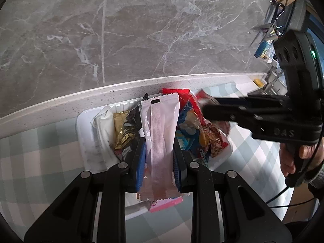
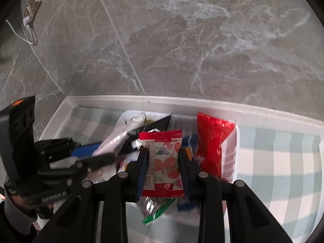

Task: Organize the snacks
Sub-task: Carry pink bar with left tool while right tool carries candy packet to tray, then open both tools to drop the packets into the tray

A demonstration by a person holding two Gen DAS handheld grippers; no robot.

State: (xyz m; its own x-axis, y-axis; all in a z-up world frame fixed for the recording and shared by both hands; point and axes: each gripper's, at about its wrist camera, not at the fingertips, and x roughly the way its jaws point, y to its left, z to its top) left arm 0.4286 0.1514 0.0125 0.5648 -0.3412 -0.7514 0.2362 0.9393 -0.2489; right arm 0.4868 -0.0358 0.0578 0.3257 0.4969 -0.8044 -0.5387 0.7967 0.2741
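Note:
In the left wrist view my left gripper [image 1: 159,142] is shut on a long white sachet with a pink seam [image 1: 162,117], held above a white tray [image 1: 85,133] full of snack packets. In it lie a gold packet [image 1: 121,129] and a blue chip bag [image 1: 188,125]. My right gripper [image 2: 163,151] is shut on a small red-and-white packet with fruit pictures [image 2: 166,168] over the same tray [image 2: 236,158], beside a red bag [image 2: 212,141]. Each gripper shows blurred in the other's view: the right gripper [image 1: 204,109] and the left gripper [image 2: 105,156].
The tray sits on a pale green checked cloth [image 1: 40,158] near the table's white far edge [image 1: 81,99]. Beyond is a grey marble floor [image 2: 182,40] with a power strip [image 2: 30,14]. A person's hand [image 1: 291,158] grips the right handle.

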